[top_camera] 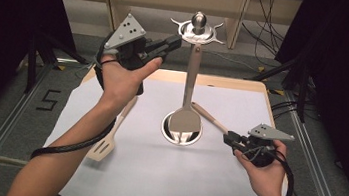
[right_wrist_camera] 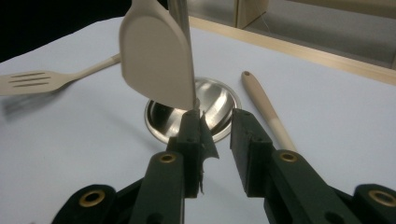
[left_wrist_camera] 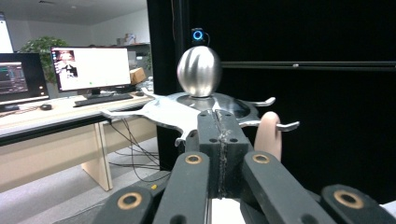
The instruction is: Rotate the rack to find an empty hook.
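1. High view. A steel utensil stand (top_camera: 199,30) rises from a round base (top_camera: 181,130) at the middle of the bench (top_camera: 232,185), which is covered by a pale sheet. The stand has a ball knob on top and a ring of hooks below it.
   - A beige solid spatula (top_camera: 186,110) hangs down along the stand's pole, its blade just above the base.
   - A slotted turner (top_camera: 108,139) lies flat on the sheet left of the base, partly under the person's left forearm.
   - A wooden-handled utensil (top_camera: 209,117) lies slanted on the sheet just right of the base.
   - The left gripper (top_camera: 175,41) is held high, its tip at the hook ring; jaws look pressed together.
   - The right gripper (top_camera: 228,137) is low, just right of the base, near the lower end of the wooden-handled utensil.

2. Left gripper view. The jaws of the left gripper (left_wrist_camera: 218,122) are together with nothing between them, tip right at the edge of the hook ring (left_wrist_camera: 187,112) under the ball knob. A fingertip shows just right of the jaws. Desks with monitors stand far off.

3. Right gripper view. The jaws of the right gripper (right_wrist_camera: 217,122) stand apart, holding nothing, pointing at the base (right_wrist_camera: 210,109). The solid spatula (right_wrist_camera: 156,51) hangs just above the left jaw. The wooden-handled utensil (right_wrist_camera: 266,109) lies beside the right jaw; the slotted turner (right_wrist_camera: 42,80) lies well off to the left.
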